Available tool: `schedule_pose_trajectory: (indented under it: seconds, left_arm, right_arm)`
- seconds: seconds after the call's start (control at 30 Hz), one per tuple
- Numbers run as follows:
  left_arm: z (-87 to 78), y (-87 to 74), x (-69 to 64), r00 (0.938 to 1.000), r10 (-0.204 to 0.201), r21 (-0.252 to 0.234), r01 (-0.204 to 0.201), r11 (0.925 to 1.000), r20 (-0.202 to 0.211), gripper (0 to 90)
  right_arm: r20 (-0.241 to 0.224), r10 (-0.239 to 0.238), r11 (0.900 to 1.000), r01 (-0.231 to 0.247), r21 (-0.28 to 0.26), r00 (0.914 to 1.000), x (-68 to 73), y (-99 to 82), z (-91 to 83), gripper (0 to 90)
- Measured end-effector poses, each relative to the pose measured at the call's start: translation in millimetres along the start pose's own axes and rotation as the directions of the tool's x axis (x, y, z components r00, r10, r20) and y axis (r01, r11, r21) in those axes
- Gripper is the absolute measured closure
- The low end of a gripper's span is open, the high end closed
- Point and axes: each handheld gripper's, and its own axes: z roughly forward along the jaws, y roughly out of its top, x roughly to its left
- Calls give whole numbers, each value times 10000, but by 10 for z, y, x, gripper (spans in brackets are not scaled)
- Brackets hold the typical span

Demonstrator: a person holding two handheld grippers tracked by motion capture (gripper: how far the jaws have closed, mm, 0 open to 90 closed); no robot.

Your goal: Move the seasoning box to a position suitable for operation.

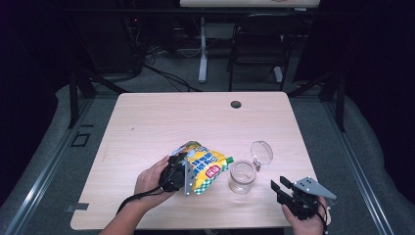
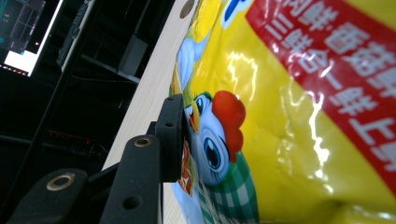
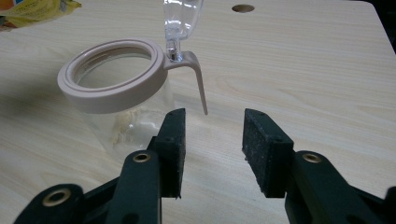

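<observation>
A yellow snack bag (image 1: 204,166) with a cartoon chicken and a red label is lifted off the table and tilted. Its green tip (image 1: 229,159) points toward a clear glass jar (image 1: 242,177). My left gripper (image 1: 192,172) is shut on the bag; in the left gripper view one black pad (image 2: 173,135) presses on the bag (image 2: 280,116), and the other is hidden behind it. The jar (image 3: 112,74) has a beige rim, a little pale content at its bottom, and a clear hinged lid (image 3: 182,18) flipped up. My right gripper (image 3: 212,135) stands open just short of the jar, with nothing between its pads.
The wooden table (image 1: 161,122) has a cable hole (image 1: 236,104) near its far edge. The jar's lid (image 1: 262,152) stands open behind it. A chair (image 1: 259,44) and a desk leg stand beyond the table on the dark floor.
</observation>
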Motion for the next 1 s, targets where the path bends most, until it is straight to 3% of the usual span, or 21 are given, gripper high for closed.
schedule_pose_trajectory:
  seconds: [0.17, 0.6, 1.0]
  left_arm:
    - [-1, 5, -7, 10000, 76, 25, -76, 10000, 12, 632]
    - [-20, 93, -19, 9983, 570, 18, -569, 9984, -137, 631]
    - [-16, 192, -26, 9931, 1150, 103, -1148, 9933, -226, 632]
  right_arm:
    - [-28, -134, 9999, 133, -73, 9999, 22, 10, -10, 627]
    - [-309, -1340, 9910, 1339, -46, 9905, 201, 93, -49, 673]
    - [-586, -1656, 9860, 1642, -273, 9844, 307, 136, -42, 681]
